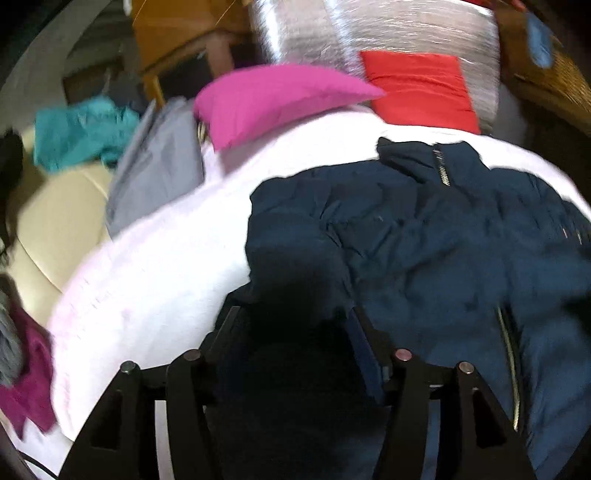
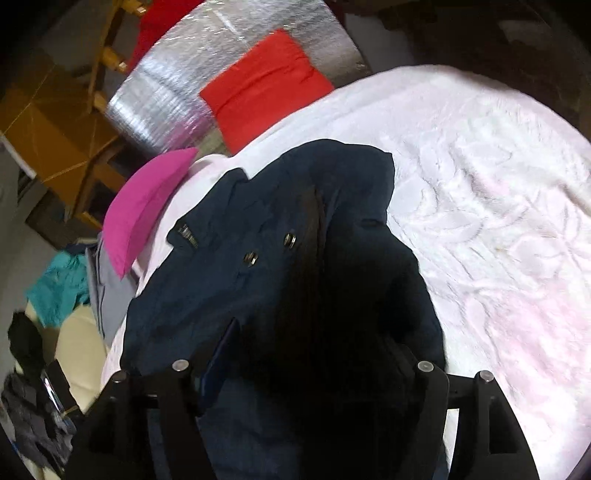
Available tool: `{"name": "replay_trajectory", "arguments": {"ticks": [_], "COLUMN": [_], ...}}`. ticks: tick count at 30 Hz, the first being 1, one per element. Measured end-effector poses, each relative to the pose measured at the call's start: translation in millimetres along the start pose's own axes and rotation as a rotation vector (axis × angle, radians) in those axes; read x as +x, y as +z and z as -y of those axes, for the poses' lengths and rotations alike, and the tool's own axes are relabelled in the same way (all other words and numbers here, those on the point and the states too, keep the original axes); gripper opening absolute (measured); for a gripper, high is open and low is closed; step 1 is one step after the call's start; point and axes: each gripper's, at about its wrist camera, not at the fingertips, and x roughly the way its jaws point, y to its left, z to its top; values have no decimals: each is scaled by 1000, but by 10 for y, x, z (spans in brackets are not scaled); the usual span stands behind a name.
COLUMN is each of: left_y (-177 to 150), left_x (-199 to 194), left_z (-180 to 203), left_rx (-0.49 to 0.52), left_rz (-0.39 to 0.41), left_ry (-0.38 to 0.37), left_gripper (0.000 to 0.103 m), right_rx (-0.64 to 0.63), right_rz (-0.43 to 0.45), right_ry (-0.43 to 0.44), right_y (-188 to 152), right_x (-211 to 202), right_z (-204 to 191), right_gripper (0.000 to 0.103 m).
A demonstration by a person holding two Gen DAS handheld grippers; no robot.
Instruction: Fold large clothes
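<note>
A dark navy puffy jacket (image 1: 436, 236) with a metal zipper and snap buttons lies on a white quilted bedspread (image 1: 155, 280). My left gripper (image 1: 295, 332) is over its near left part; dark fabric fills the space between the fingers, and the tips are hidden in it. In the right wrist view the jacket (image 2: 229, 266) bunches up toward my right gripper (image 2: 306, 354), whose fingers are also buried in dark fabric. The bedspread (image 2: 480, 206) stretches away to the right.
A magenta pillow (image 1: 273, 99) and a red pillow (image 1: 421, 88) lie at the bed's far end against a silvery sheet (image 1: 369, 33). A grey garment (image 1: 155, 173) and a teal garment (image 1: 81, 133) lie left. Wooden furniture (image 2: 55, 140) stands beyond.
</note>
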Motion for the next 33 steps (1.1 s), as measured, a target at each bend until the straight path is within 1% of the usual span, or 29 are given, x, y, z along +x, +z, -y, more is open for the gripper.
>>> {"name": "replay_trajectory", "arguments": {"ticks": [3, 5, 8, 11, 15, 21, 28, 31, 33], "left_y": [-161, -237, -431, -581, -775, -1020, -1250, -1358, -1436], "left_x": [-215, -313, -484, -567, -630, -750, -876, -870, -828], "left_z": [-7, -27, -56, -55, -74, -73, -86, -178, -320], "left_rx": [58, 71, 76, 88, 90, 90, 99, 73, 26], "left_rz": [48, 62, 68, 62, 38, 8, -21, -71, -128], "left_ry": [19, 29, 30, 27, 21, 31, 50, 26, 0], "left_gripper": [64, 66, 67, 67, 68, 68, 68, 70, 72], "right_rx": [-53, -82, -93, -121, -158, -152, -136, -129, -120], "right_rz": [21, 36, 54, 47, 29, -1, -5, -12, -21], "right_ry": [-10, -6, 16, 23, 23, 45, 86, 97, 99], "right_y": [-107, -191, -361, -568, -792, -1063, -1239, -1318, -1376], "right_x": [-166, -288, -441, -567, -651, -765, -915, -978, -1023], "right_z": [2, 3, 6, 39, 89, 197, 203, 219, 256], "right_gripper": [74, 74, 74, 74, 74, 74, 74, 74, 74]}}
